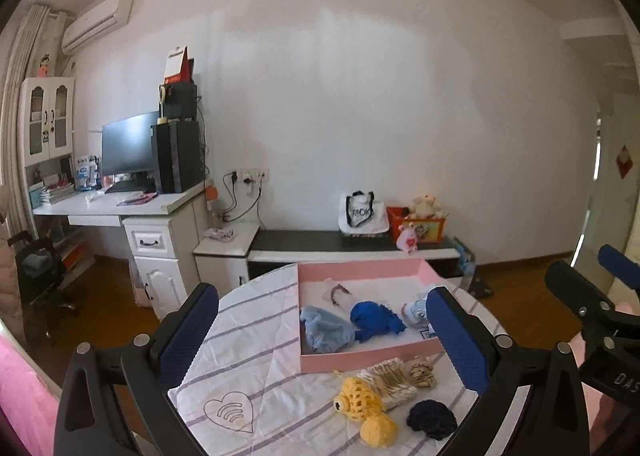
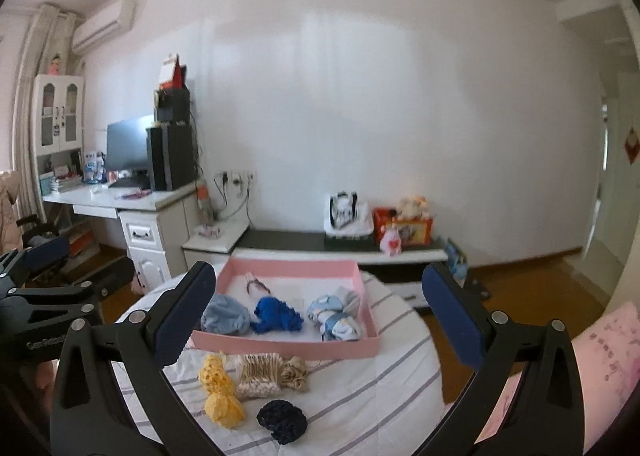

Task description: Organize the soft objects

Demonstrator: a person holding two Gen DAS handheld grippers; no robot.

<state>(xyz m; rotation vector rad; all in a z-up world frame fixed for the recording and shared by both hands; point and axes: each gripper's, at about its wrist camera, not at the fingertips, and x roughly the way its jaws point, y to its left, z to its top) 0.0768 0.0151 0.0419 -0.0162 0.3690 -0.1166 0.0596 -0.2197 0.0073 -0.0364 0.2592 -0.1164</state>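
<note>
Jaws wide, empty, both grippers; heart print (image 1: 229,412) left view only; pink tray (image 2: 288,346) both.

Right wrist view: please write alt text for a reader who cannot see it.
Open right gripper hovers over a round table with a striped cloth, holding nothing. A pink tray holds blue soft items; in front of it lie a yellow crochet toy, a beige bundle and a dark navy piece.
</note>
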